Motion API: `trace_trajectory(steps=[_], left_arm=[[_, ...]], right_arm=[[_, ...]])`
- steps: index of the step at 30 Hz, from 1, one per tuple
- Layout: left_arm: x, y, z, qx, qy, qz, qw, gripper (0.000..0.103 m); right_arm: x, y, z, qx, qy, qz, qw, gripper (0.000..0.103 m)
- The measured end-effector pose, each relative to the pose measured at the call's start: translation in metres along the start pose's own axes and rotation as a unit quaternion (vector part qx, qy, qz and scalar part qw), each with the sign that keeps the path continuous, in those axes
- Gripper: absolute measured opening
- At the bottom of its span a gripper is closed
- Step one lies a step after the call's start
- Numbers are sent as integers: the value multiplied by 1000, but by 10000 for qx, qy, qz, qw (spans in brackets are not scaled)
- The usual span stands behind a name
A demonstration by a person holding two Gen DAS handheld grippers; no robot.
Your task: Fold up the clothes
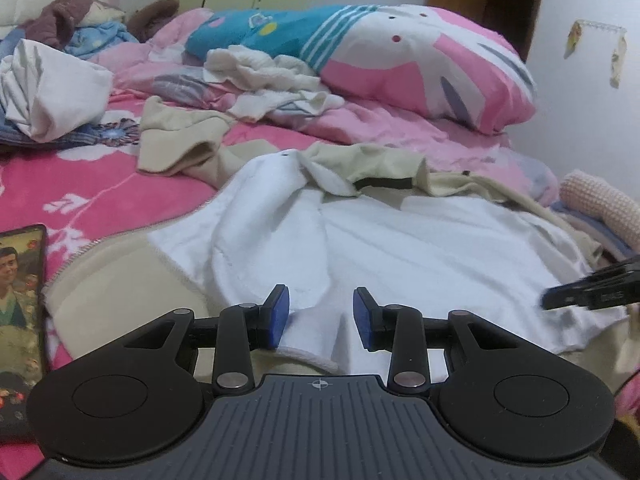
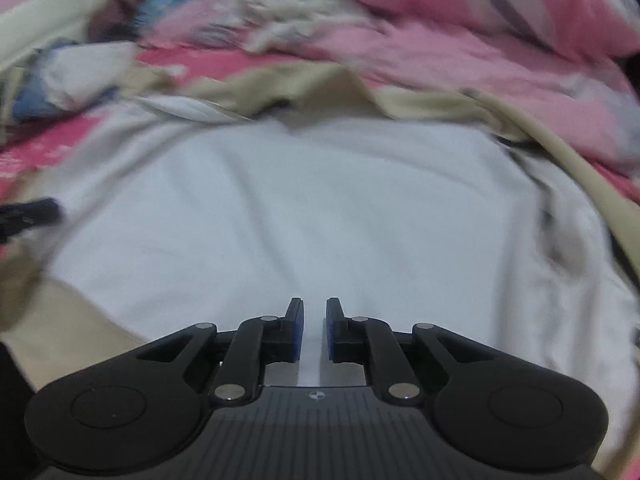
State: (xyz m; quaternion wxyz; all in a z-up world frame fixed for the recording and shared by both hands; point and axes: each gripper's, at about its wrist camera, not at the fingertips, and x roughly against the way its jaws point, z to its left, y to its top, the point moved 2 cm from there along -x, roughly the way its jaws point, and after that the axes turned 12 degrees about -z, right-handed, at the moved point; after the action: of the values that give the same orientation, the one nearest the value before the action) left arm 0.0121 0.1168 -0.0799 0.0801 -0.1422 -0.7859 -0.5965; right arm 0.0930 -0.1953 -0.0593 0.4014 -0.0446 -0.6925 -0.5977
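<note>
Hovering left claw [image 1: 320, 320] tilted over white garment [image 1: 400, 248], jaws parted

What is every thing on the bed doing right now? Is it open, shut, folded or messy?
Left gripper: open, a fold of white lining between its pads.
Right gripper: jaws narrow, nearly shut, nothing seen gripped.
Beige jacket: spread open, white lining up, not folded.
Phone: lying flat, screen lit.
White clothes: crumpled, unfolded.
Pink cartoon pillow: lying on the bed.

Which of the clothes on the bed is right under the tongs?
The beige jacket with the white fleecy lining, spread open at the near edge. The crumpled white clothes lie farther back by the pink pillow.
</note>
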Motion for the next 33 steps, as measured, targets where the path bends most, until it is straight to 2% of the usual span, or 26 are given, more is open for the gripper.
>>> trace_trajectory(steps=[2, 4, 6, 10, 13, 15, 17, 19, 21, 23, 25, 28, 30, 31, 33], left_arm=[[0, 0, -9, 0, -149, 35, 9999, 35], [-2, -2, -21, -81, -331, 71, 9994, 35], [-5, -4, -32, -187, -549, 165, 9982, 35], [-17, -7, -47, -468, -794, 312, 9953, 35], [-33, -7, -51, -509, -869, 417, 9940, 35], [-44, -7, -51, -559, -832, 428, 9940, 35], [-55, -9, -49, -578, -721, 430, 9948, 35], [-65, -13, -45, -515, -630, 480, 9955, 35], [-70, -17, -39, -397, -614, 476, 9962, 35], [-67, -20, -38, -384, -666, 379, 9963, 35], [-65, -22, -36, -378, -709, 309, 9963, 35], [-65, -22, -34, -307, -760, 283, 9962, 35], [-66, -21, -34, -276, -778, 287, 9962, 35], [-66, -21, -34, -262, -788, 284, 9961, 35], [-66, -21, -32, -215, -813, 272, 9961, 35]], right_arm=[[-7, -2, -2, -90, 13, 50, 9999, 10], [-3, -14, -23, -209, -216, 88, 9995, 9], [16, -28, -52, -576, -358, -19, 9977, 8], [58, -51, -101, -1027, -1170, 26, 9878, 0], [74, -42, -114, -1447, -1311, -48, 9807, 2], [68, -17, -97, -1142, -1062, -305, 9873, 5], [50, 8, -76, -939, -517, -473, 9931, 5], [16, 28, -53, -738, 80, -442, 9963, 6], [-29, 44, -35, -432, 397, -240, 9980, 6], [-78, 56, -38, -180, 124, 34, 9998, 5], [-119, 71, -64, -114, -402, -2, 9991, 3], [-160, 99, -127, -780, -1135, -259, 9901, 0], [-173, 113, -162, -1202, -1786, -288, 9761, 0], [-174, 117, -173, -1415, -1918, -267, 9708, 0], [-161, 119, -174, -1813, -1669, -304, 9687, 1]])
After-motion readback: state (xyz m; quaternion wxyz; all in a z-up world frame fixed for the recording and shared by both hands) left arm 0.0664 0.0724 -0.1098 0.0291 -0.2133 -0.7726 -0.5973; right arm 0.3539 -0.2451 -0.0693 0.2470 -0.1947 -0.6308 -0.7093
